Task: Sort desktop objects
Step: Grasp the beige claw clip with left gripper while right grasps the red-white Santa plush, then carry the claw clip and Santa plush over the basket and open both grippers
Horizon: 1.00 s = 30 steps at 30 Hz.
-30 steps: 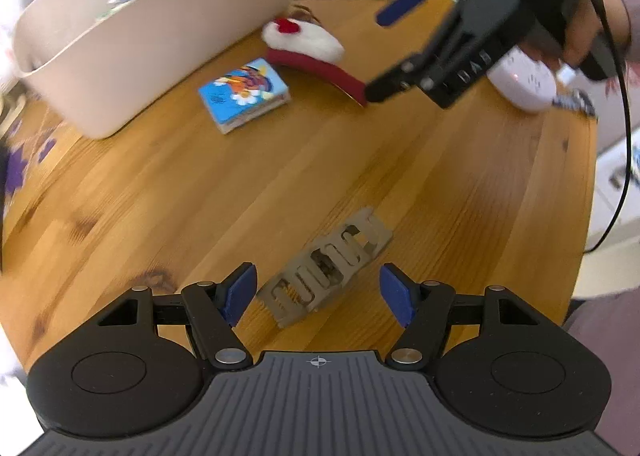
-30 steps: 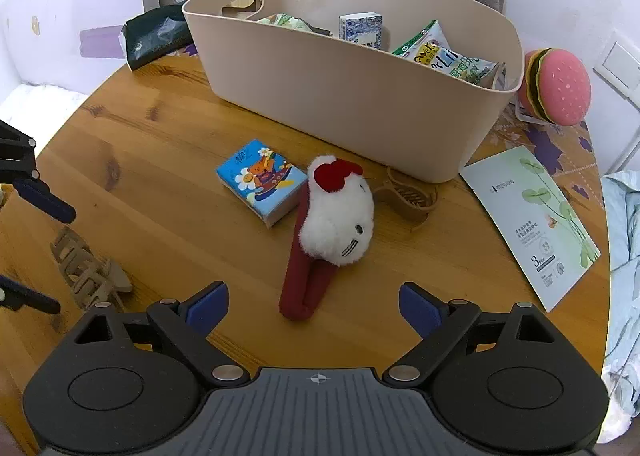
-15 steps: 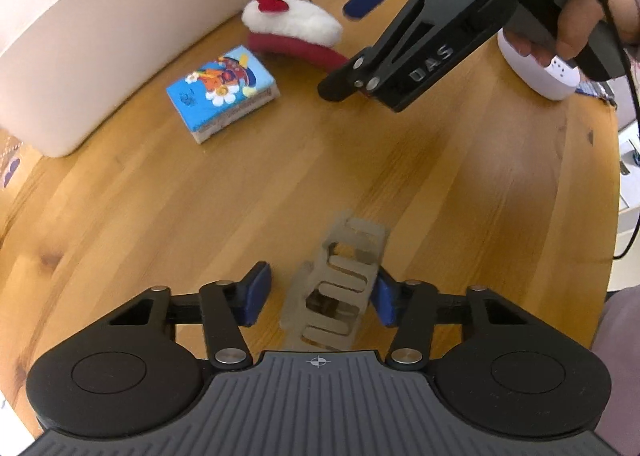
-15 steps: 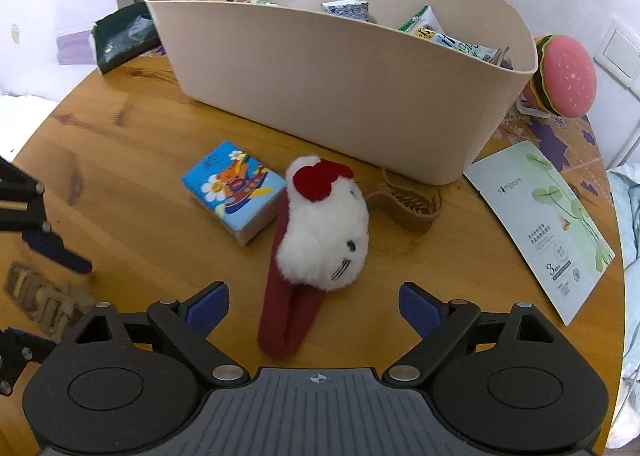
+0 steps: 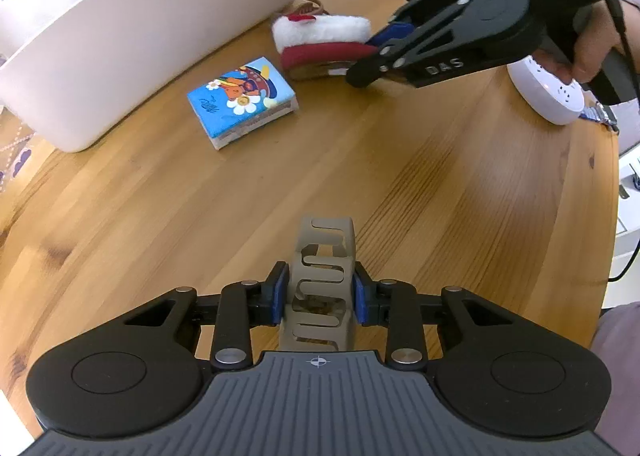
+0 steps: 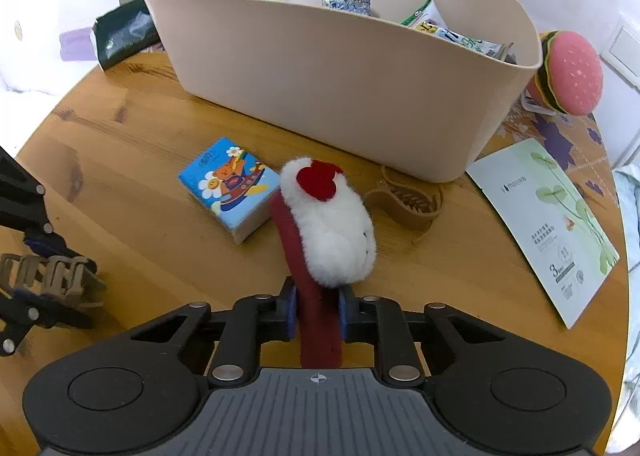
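Both clips caught, the bin straight ahead

The grey hair claw [image 5: 324, 284] stands on the wooden table [image 5: 420, 183], long axis running away from the left gripper [image 5: 319, 293], whose jaws are closing with blue pads against its sides. The red clip with a white plush face [image 6: 320, 252] lies lengthwise too, its red strip pinched tight in the right gripper [image 6: 317, 314]. The beige bin [image 6: 340, 67] sits just beyond, nearer the right hand; a tissue pack [image 6: 230, 187] lies between.
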{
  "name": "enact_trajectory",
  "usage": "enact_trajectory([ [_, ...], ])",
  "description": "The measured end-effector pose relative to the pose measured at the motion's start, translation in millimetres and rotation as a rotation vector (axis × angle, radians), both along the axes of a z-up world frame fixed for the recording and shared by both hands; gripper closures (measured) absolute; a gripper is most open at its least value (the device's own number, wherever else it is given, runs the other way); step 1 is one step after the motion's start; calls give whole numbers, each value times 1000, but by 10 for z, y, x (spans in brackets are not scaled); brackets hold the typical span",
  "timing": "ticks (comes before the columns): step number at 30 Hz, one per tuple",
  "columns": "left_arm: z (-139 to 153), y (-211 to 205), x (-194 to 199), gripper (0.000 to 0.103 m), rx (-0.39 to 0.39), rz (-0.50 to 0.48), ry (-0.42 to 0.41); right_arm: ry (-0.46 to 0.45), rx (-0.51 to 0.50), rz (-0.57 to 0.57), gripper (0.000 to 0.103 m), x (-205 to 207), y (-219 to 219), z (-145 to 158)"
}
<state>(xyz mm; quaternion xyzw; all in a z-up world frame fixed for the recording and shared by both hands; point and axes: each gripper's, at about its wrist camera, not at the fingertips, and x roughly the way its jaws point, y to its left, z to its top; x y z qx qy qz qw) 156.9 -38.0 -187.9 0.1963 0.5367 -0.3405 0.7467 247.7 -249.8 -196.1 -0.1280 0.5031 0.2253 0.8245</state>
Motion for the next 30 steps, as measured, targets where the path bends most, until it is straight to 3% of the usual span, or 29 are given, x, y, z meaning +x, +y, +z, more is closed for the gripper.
enact_trajectory([
  [4,58,89,3,70,-10,19,-10,-17,8,7,90,-77,-39,122],
  [30,621,159,167,70,-100,118,-114,-137,22,-26,90,-319,-251,737],
])
